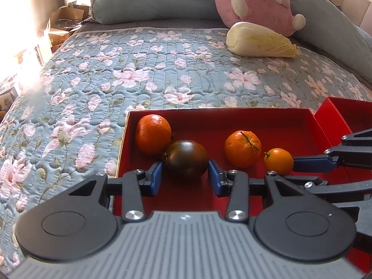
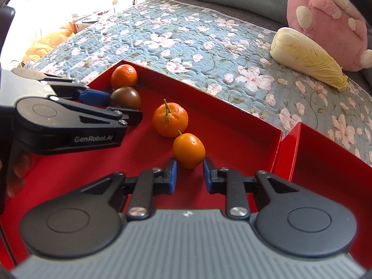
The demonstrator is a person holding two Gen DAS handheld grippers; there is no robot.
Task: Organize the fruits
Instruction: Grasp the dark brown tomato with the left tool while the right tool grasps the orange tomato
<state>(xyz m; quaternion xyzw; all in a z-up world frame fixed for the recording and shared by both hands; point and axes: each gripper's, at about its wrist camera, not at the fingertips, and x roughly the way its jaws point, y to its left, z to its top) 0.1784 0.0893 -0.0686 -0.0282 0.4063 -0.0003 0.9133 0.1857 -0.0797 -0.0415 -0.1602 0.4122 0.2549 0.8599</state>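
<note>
Our left tongs [image 1: 185,177] bracket the dark tomato [image 1: 187,158] unclenched, our right tongs [image 2: 189,173] likewise flank the small orange [image 2: 189,150], both fruits in the red box [image 2: 220,107], a mandarin [image 2: 170,119] at eleven o'clock.

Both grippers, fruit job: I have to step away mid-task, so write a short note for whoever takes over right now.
Left gripper: open, fingers either side of the dark tomato, no squeeze visible.
Right gripper: open, flanking the small orange fruit.
Red box on the floral quilt holds all four fruits: one mandarin in the far left corner touching the tomato, a stemmed mandarin mid-box.
Done: fruits in the box. Left: nothing gripped yet; close and sort. The napa cabbage lies outside by the pink plush.
</note>
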